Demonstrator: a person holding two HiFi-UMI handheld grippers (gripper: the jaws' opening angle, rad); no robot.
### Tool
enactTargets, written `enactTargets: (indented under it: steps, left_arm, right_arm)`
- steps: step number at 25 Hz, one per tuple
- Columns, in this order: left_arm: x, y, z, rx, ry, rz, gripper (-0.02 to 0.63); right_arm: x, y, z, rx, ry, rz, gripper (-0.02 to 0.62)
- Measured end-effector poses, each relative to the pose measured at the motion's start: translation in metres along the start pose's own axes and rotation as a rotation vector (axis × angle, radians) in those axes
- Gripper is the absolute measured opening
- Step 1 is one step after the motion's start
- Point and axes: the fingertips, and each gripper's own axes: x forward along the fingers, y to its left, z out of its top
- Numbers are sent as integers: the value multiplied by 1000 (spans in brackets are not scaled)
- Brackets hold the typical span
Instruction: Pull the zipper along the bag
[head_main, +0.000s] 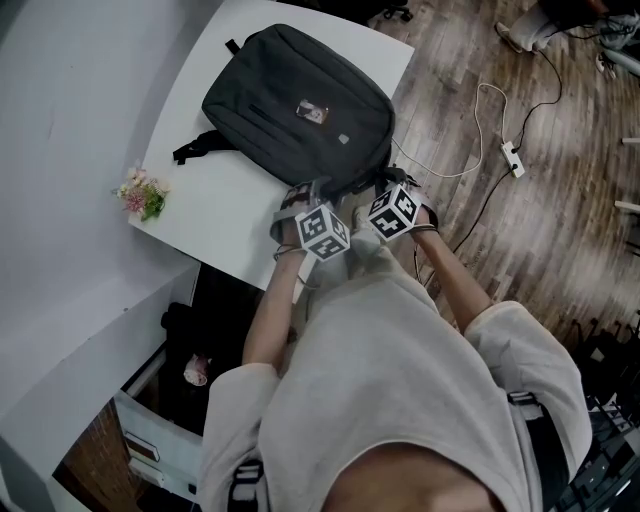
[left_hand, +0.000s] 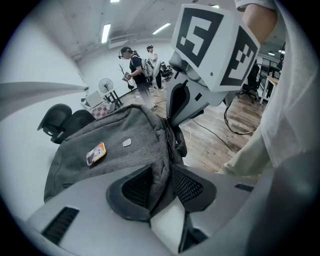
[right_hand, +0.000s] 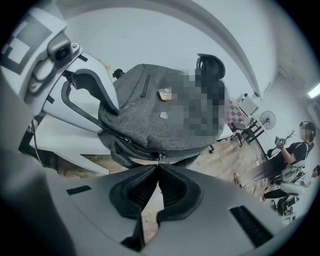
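A dark grey backpack (head_main: 295, 105) lies flat on the white table (head_main: 230, 200). Both grippers meet at its near right corner, over the table's edge. My left gripper (left_hand: 162, 175) is shut on a fold of the bag's grey fabric (left_hand: 159, 165), right beside the zipper line (left_hand: 170, 142). My right gripper (right_hand: 158, 167) is shut, its pads pinching the small metal zipper pull (right_hand: 159, 160) on the bag's (right_hand: 155, 115) side seam. In the head view the marker cubes hide the jaws of the left gripper (head_main: 305, 198) and the right gripper (head_main: 386, 186).
A small bunch of flowers (head_main: 142, 193) lies at the table's left edge. A power strip with a white cable (head_main: 512, 157) lies on the wooden floor to the right. Boxes (head_main: 150, 440) sit under the table. Two people (left_hand: 137, 70) stand far off.
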Motion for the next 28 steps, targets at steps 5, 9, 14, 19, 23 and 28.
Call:
enactTargets:
  steps: [5,9,14,19,23,28]
  left_arm:
    - [-1,0,0,-5,-6,4,150]
    - [-5,-2,2,-14,-39,4,153]
    - [-21,4,6,-94,-95,36,172]
    - [-53,23,7,-253,-180,110,160]
    - [-89,55,16,-381,-292,213,127]
    - [-133,91,14,-475,-375,333,103]
  right_arm:
    - [-2,6,1,45,-23,2,37]
    - [-2,4,-1,153,-69,30,35]
    - [-16,-5,-3,278,-144,51,103]
    - [-42,-19,11,349,-257,18,95]
    - [-70,-43,42,378,-380,-42,72]
    - [-118,-68,89,364,-543,-95,35]
